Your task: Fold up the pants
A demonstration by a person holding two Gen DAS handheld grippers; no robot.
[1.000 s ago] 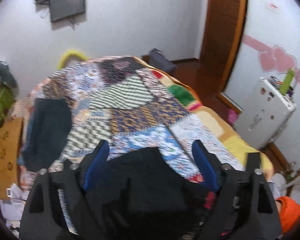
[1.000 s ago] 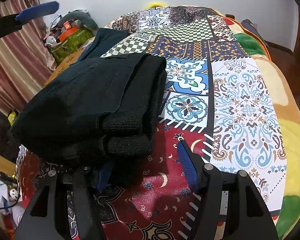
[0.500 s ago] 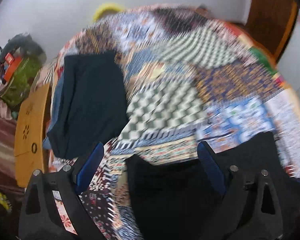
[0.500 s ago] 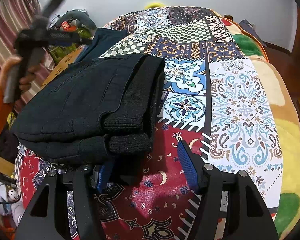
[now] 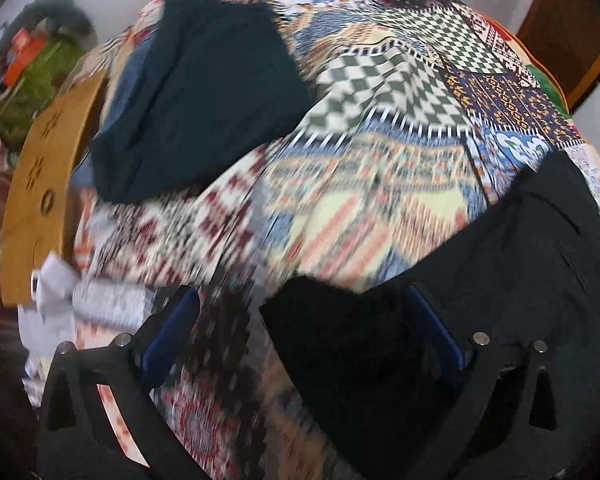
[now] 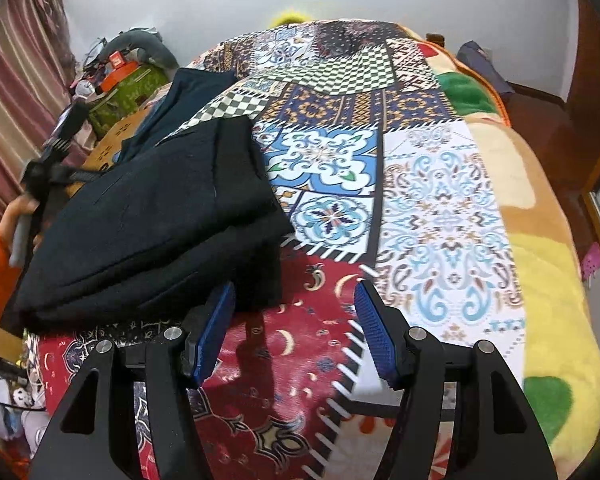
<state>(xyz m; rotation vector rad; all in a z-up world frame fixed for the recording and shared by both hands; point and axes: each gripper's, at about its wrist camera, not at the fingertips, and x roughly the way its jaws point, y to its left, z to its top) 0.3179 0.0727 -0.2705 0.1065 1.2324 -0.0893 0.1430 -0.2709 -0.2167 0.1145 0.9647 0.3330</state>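
Note:
Black folded pants (image 6: 152, 224) lie in a thick stack on the patchwork bedspread (image 6: 440, 208). My right gripper (image 6: 294, 324) is open and empty, just in front of the stack's near right corner, its left finger beside the cloth. In the left wrist view, which is blurred, the same pants (image 5: 480, 288) lie at the lower right. My left gripper (image 5: 300, 328) is open above the stack's left edge, its right finger partly hidden against the black cloth. The left gripper also shows in the right wrist view (image 6: 48, 168), held at the far left of the stack.
A second dark navy garment (image 5: 196, 92) lies folded at the bed's far left, also in the right wrist view (image 6: 188, 96). A wooden board (image 5: 40, 184) and clutter stand left of the bed. A wooden door (image 6: 592, 92) is to the right.
My left gripper has swung left and down toward the stack's left edge. My right gripper has drawn back off the pants' corner and now holds nothing. The stack has settled flatter.

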